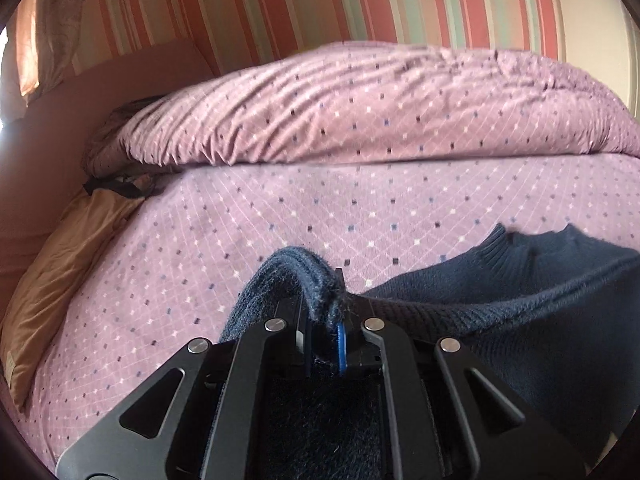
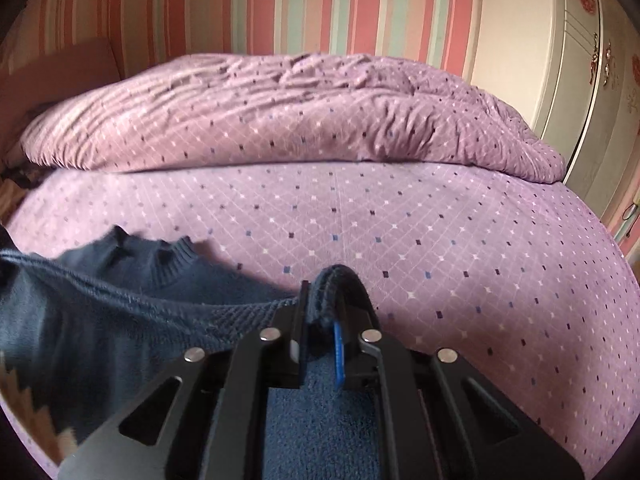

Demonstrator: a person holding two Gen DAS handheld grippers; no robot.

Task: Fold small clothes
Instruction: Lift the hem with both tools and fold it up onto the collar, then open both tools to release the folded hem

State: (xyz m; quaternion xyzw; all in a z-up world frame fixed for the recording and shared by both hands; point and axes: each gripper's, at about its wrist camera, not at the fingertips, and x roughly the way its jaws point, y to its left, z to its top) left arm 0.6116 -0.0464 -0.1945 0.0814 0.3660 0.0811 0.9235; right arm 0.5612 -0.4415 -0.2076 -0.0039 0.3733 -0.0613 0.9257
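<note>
A navy knit sweater [image 1: 500, 280] lies on the purple bed sheet [image 1: 280, 216], its ribbed collar pointing away from me. My left gripper [image 1: 320, 300] is shut on a bunched edge of the sweater, which drapes over the fingers. In the right wrist view the same sweater [image 2: 120, 300] stretches to the left, its collar [image 2: 168, 260] visible. My right gripper [image 2: 328, 300] is shut on another bunched edge of it. The held edge runs taut between the two grippers, lifted a little above the sheet.
A rumpled purple duvet [image 1: 360, 112] is heaped across the far side of the bed. A tan pillow [image 1: 60, 264] lies at the left edge. A striped wall stands behind, and a white wardrobe [image 2: 592, 80] at the right.
</note>
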